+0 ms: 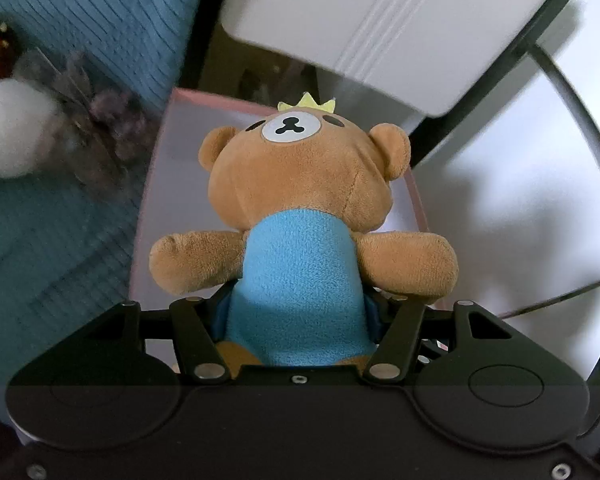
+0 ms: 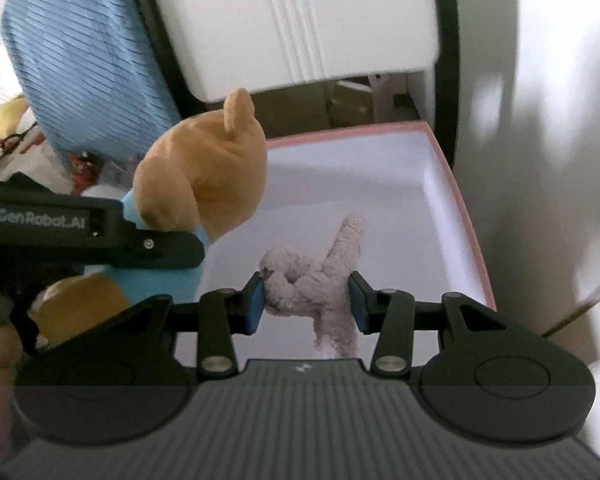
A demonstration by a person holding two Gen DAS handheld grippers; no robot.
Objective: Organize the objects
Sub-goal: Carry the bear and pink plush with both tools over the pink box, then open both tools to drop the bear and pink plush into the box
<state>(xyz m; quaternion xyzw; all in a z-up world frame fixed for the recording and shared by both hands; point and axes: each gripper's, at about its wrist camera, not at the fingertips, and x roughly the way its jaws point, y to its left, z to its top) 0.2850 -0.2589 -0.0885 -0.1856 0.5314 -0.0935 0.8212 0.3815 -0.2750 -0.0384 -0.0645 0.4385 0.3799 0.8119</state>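
Left gripper (image 1: 298, 312) clamped on bear (image 1: 300, 200) at blue torso, bear head-up over pink box (image 1: 168, 184). Right gripper (image 2: 306, 300) pinching grey plush (image 2: 320, 276), hanging above white box floor. Beyond: white chair (image 2: 300, 20); blue knit cloth (image 1: 80, 40) and clutter to left.

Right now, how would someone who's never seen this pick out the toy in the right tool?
Find the pink-rimmed box with the white inside, below the white chair. Over it, the right tool grips a small knotted plush. Unlike the brown bear in the left tool, it is pale grey-pink, fuzzy and faceless.
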